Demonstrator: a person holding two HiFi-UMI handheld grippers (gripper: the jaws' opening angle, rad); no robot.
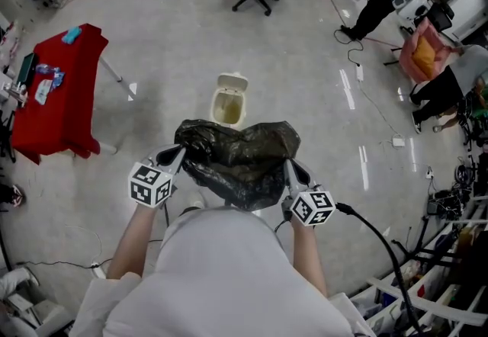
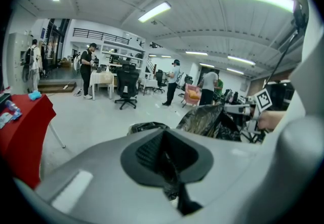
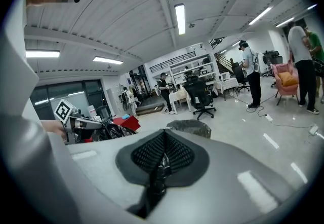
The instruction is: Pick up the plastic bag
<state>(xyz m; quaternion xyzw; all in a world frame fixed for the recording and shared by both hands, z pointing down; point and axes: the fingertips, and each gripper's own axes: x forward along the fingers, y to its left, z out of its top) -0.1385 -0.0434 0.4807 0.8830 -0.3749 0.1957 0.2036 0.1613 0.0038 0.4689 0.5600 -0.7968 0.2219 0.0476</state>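
A crinkled, glossy black plastic bag (image 1: 240,164) hangs stretched between two grippers. It is held above the pale polished floor (image 1: 305,76), just in front of a small cream plastic bin (image 1: 229,105) with its lid flipped up. The left gripper (image 1: 181,151) has its jaws clamped together on thin film at the bag's left edge. The right gripper (image 1: 292,168) pinches the right edge the same way. Black-and-white square markers cover each gripper's cube. The person's forearms (image 1: 131,240) reach forward, with the grippers tilted slightly down.
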